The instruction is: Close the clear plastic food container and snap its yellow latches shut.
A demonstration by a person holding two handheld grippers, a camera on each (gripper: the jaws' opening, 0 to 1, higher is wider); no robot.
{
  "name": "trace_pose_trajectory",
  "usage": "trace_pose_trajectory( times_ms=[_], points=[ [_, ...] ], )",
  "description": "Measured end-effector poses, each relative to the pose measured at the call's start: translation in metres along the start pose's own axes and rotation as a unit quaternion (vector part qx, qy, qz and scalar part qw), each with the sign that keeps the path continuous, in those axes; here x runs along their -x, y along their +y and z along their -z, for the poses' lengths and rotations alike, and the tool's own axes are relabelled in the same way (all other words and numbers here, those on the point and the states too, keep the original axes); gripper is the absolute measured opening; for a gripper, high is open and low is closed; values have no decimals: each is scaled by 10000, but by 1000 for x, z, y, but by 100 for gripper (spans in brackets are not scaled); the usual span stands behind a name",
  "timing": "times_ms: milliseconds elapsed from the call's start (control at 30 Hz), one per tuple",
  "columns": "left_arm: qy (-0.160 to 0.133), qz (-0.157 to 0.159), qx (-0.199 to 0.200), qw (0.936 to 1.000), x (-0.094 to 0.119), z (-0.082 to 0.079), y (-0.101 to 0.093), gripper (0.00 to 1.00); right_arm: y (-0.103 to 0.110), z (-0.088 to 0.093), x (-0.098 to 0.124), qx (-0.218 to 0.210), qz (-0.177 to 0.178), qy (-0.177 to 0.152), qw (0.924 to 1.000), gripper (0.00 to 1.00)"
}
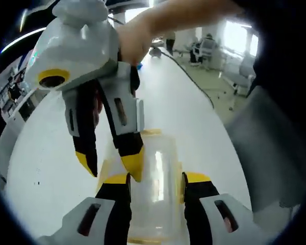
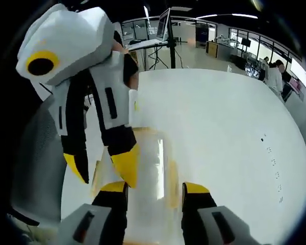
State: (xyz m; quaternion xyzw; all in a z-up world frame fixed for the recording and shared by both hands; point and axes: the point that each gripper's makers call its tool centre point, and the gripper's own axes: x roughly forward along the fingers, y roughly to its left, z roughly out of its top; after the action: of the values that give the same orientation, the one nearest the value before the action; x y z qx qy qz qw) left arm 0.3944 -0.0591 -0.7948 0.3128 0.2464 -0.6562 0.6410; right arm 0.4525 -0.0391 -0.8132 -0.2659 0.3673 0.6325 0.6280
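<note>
Two grippers on one box right now: in the left gripper view the left gripper [image 1: 155, 181] straddles the clear container [image 1: 153, 189], jaws parted w/ the body running between the yellow tips, looks like contact on both walls but can't tell if it's truly clamped or just bracketing. Right gripper [image 1: 112, 166] drops in from 11 o'clock, jaws apart, nothing between them, one yellow tip at the lid's near-left edge by a yellow latch [image 1: 103, 171]. Right gripper view mirrors it: right gripper [image 2: 153, 196] jaws spread either side of the container [image 2: 150, 168], left gripper [image 2: 104, 168] coming in from 10 o'clock, tip on the lid. My read: latch-snapping step, lid looks down already, though the plastic's too clear to be sure. To do it well, imo: one gripper steadies the body, the other presses square on the latch flap, not the lid centre, push toward the wall till it seats, then swap sides. Slippery plastic could skate on the white table [image 2: 219, 117]. Room: table open toward 12 and 2 o'clock; table edge runs close at 9 o'clock in the right gripper view, so keep pushes away from it.
</note>
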Motion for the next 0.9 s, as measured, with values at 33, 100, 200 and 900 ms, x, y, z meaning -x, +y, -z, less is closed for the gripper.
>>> trace_pose_trajectory(
  times_ms=[33, 100, 200, 900],
  points=[
    [91, -119, -122, 9998, -1, 2, 0, 39, 0, 0, 0, -12, -8, -3, 10000, 41],
    [100, -232, -155, 9996, -2, 2, -2, 40, -1, 0, 0, -48, -31, 2, 10000, 41],
    [128, -496, -280, 9983, -1, 2, -2, 40, -1, 0, 0, -65, -59, 44, 10000, 41],
    [687, -1188, -904, 9864, -11, 24, -2, 40, 1, 2, -9, -231, -824, 966, 9916, 38]
  ],
)
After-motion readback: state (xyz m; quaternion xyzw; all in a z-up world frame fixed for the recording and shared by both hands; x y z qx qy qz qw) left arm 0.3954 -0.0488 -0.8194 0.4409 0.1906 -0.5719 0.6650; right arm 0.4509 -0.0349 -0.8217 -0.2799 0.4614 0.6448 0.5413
